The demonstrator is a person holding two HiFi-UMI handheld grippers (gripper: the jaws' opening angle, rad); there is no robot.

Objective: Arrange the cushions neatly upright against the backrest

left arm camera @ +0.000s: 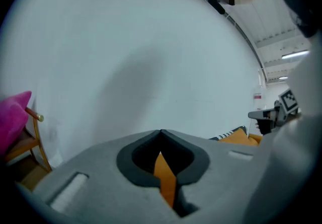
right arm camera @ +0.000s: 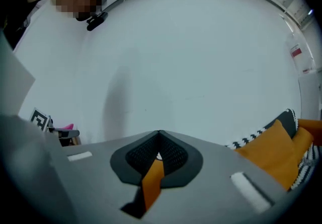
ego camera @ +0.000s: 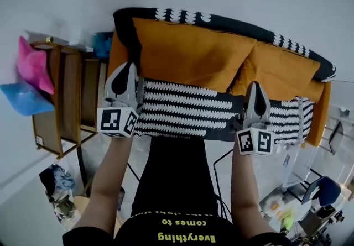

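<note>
Two orange cushions lean against the sofa backrest point(ego camera: 232, 21): a large left one point(ego camera: 188, 51) and a smaller right one point(ego camera: 282, 71), above the black-and-white patterned seat point(ego camera: 182, 109). My left gripper point(ego camera: 129, 67) has its tips at the left cushion's lower left corner. My right gripper point(ego camera: 255, 85) has its tips at the right cushion's lower edge. In both gripper views the jaws are closed, the left point(left arm camera: 161, 132) and the right point(right arm camera: 159, 133), each with a strip of orange fabric point(left arm camera: 165, 175) point(right arm camera: 151, 180) caught between them. The right cushion point(right arm camera: 274, 150) also shows at that view's right edge.
A wooden shelf point(ego camera: 66, 95) stands left of the sofa, with a pink cushion point(ego camera: 32, 65) and a blue one point(ego camera: 22, 98) beside it. An orange throw point(ego camera: 321, 112) hangs over the right armrest. Clutter point(ego camera: 310, 200) covers the floor at the lower right. A white wall rises behind the sofa.
</note>
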